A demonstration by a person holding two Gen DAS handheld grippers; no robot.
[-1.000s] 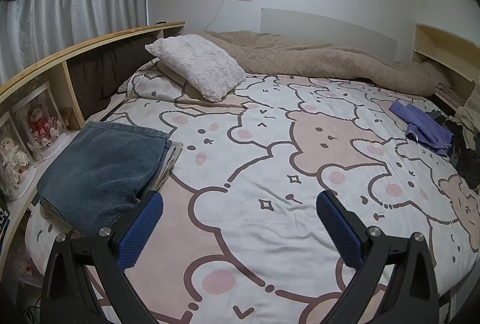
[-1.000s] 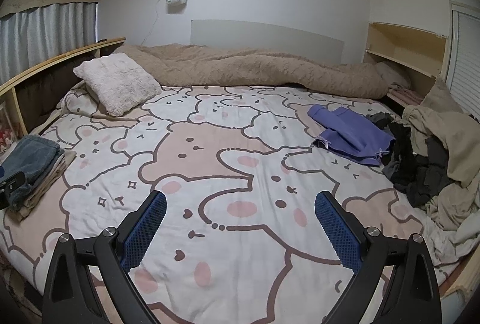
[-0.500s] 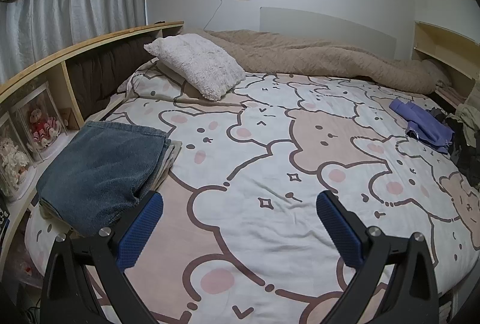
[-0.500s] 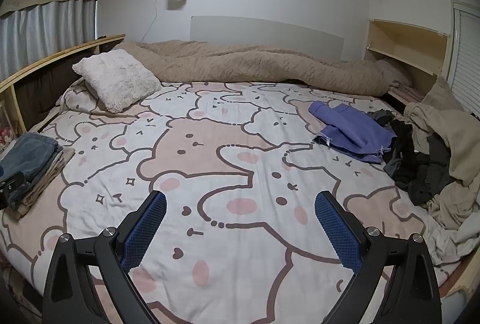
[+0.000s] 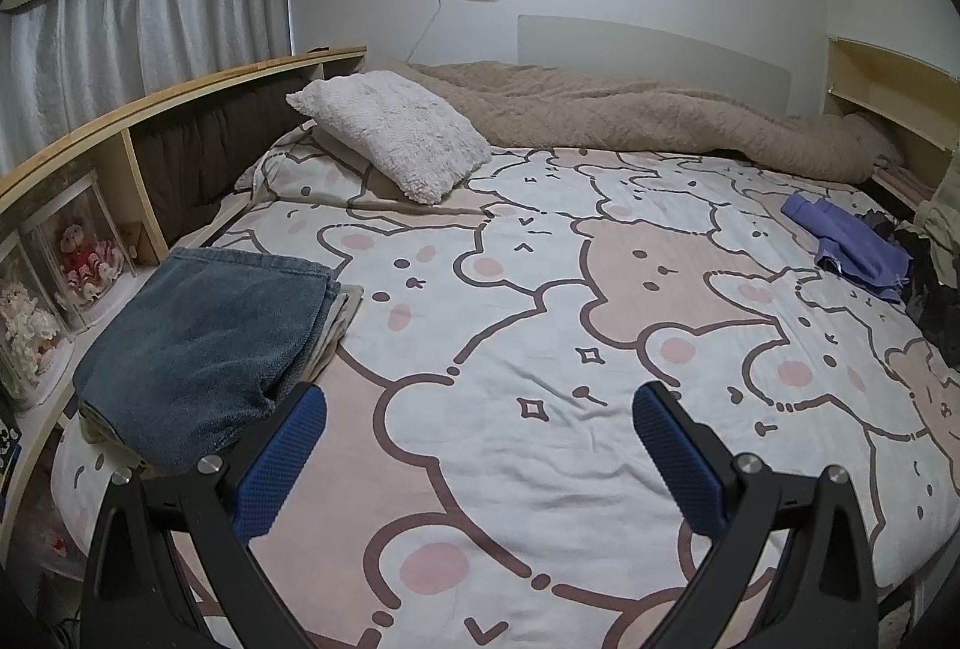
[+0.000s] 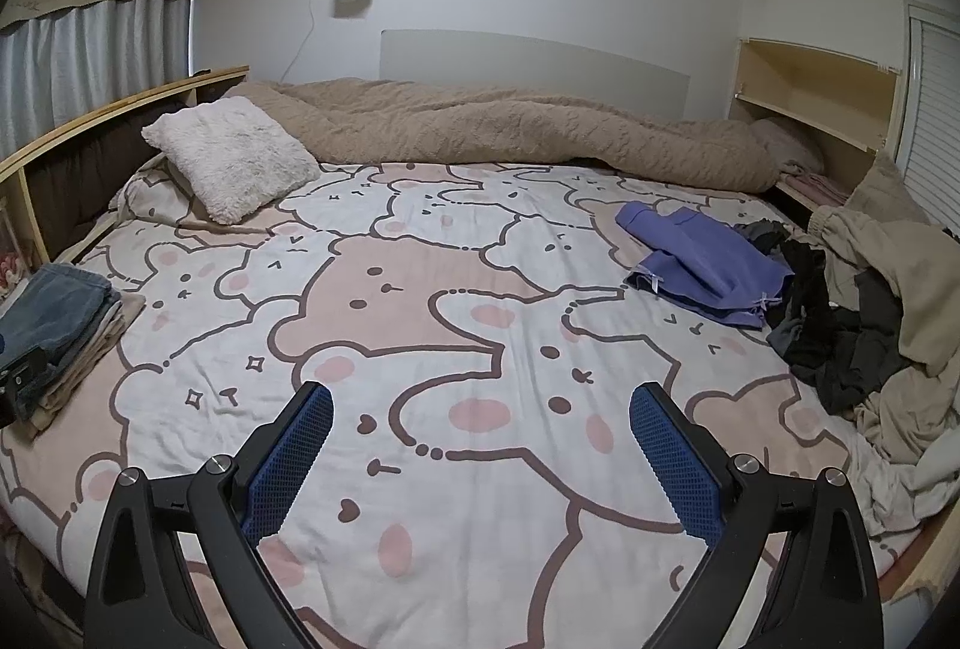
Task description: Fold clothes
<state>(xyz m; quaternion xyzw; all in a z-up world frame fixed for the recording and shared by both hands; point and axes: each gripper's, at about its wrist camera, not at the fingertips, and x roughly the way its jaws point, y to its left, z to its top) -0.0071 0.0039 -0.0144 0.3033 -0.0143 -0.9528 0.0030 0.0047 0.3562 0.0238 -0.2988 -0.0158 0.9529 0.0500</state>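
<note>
Left wrist: left tool spread wide, empty, over the bed; folded stack at the bed's left edge. Right wrist: right tool also spread, empty; purple garment far right on the bed, touching the unfolded pile at its right edge.

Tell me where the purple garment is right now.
The purple garment lies unfolded on the right side of the bed, just left of the dark clothes pile and in front of the tan blanket; the left wrist view shows it far right.
</note>
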